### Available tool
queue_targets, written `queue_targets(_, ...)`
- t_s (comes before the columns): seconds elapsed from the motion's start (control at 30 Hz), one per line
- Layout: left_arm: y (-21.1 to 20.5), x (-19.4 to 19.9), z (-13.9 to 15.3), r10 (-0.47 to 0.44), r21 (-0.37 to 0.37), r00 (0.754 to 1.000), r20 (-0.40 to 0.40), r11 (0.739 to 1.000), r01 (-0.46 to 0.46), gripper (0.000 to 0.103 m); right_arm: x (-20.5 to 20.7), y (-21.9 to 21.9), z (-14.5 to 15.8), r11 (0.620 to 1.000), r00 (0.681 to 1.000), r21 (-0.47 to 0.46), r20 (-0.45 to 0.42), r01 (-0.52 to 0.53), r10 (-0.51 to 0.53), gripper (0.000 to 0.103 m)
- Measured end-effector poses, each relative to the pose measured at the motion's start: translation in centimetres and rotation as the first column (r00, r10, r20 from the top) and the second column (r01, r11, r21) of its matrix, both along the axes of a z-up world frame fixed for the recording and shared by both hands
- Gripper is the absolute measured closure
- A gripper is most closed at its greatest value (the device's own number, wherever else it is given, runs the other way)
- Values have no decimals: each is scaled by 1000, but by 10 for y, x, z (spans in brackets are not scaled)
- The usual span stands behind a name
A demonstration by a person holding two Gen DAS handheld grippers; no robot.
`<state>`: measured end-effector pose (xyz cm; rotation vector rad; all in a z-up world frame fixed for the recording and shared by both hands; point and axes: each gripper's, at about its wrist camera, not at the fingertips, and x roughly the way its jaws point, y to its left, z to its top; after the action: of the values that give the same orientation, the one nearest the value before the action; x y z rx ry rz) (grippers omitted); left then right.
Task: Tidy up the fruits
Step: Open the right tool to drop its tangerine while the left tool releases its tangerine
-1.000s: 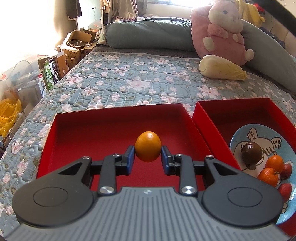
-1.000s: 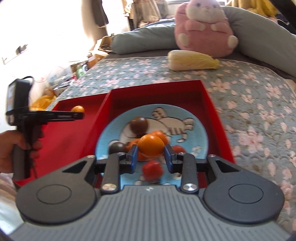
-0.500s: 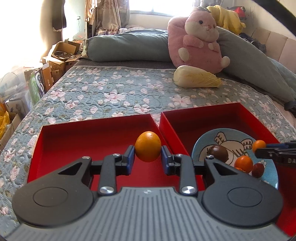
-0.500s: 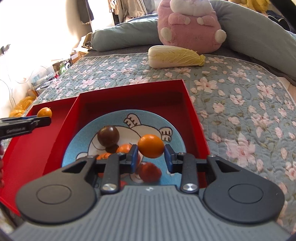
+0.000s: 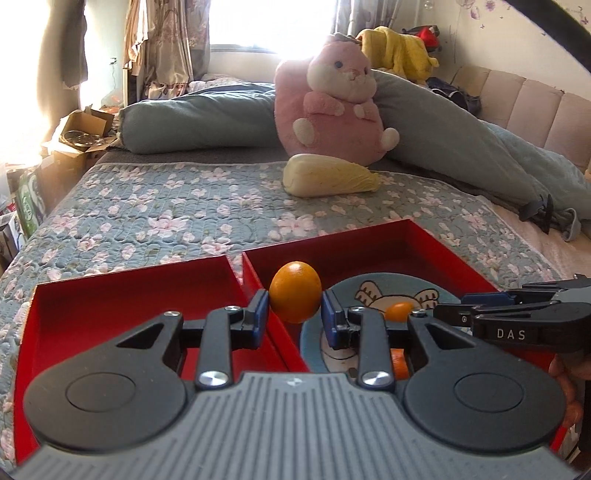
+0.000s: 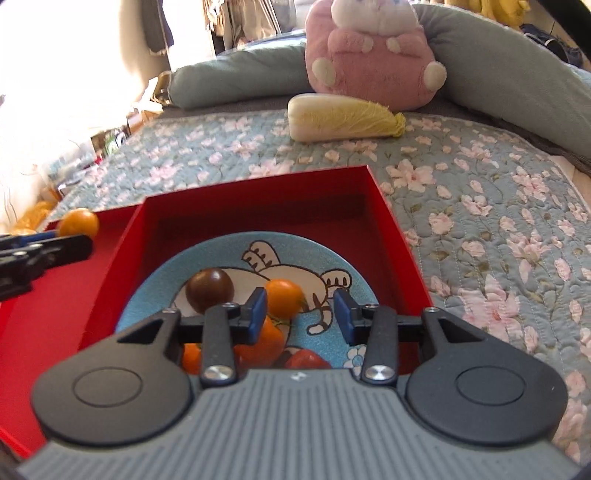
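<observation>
Change: right gripper is now gaping over the plate, its orange released.
Left gripper: fingers are pinching a held orange at mid-width.
Handling: probably light, firm, rolling easily.
Beyond: red box is sitting on the bed.

Bright window with floral curtains, tufted beige headboard, floral quilted bedspread, cardboard boxes on the floor.
</observation>
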<state>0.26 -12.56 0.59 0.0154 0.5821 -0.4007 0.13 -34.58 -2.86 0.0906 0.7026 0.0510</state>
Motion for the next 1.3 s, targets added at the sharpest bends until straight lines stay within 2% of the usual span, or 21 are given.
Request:
queue_targets(0.17, -27, -7, -4, -74, 2, 997, -2, 997, 74, 68, -35, -3, 6, 999, 999, 47, 44, 5, -7, 59)
queue_targets(0.37, -54, -11, -16, -138, 39, 990, -24, 990, 139, 67, -57, -7, 6, 998, 999, 57, 36, 1, -3, 59)
queue_targets(0.63, -69, -11, -31, -163, 116, 985, -62, 979, 169, 67, -72, -15, 5, 998, 1000, 61, 19, 13, -14, 59)
queue_targets(0.8, -67, -17, -30, -160, 113, 985, -59, 980, 166, 66, -78, -15, 9, 998, 1000, 66, 25, 4, -6, 59)
queue_targets(0.9, -67, -21, -28, -156, 97, 986, -56, 982, 161, 59, -82, -14, 13, 998, 1000, 70, 29, 2, -4, 59)
queue_targets(1.07, -67, -36, -21, -158, 84, 987, -38, 983, 161, 52, -91, -11, 19, 998, 1000, 68, 29, -9, 7, 59)
queue_targets(1.3, -60, -71, -6, -145, 33, 989, -10, 989, 146, 31, -107, -9, 29, 997, 999, 69, 31, -18, 16, 58)
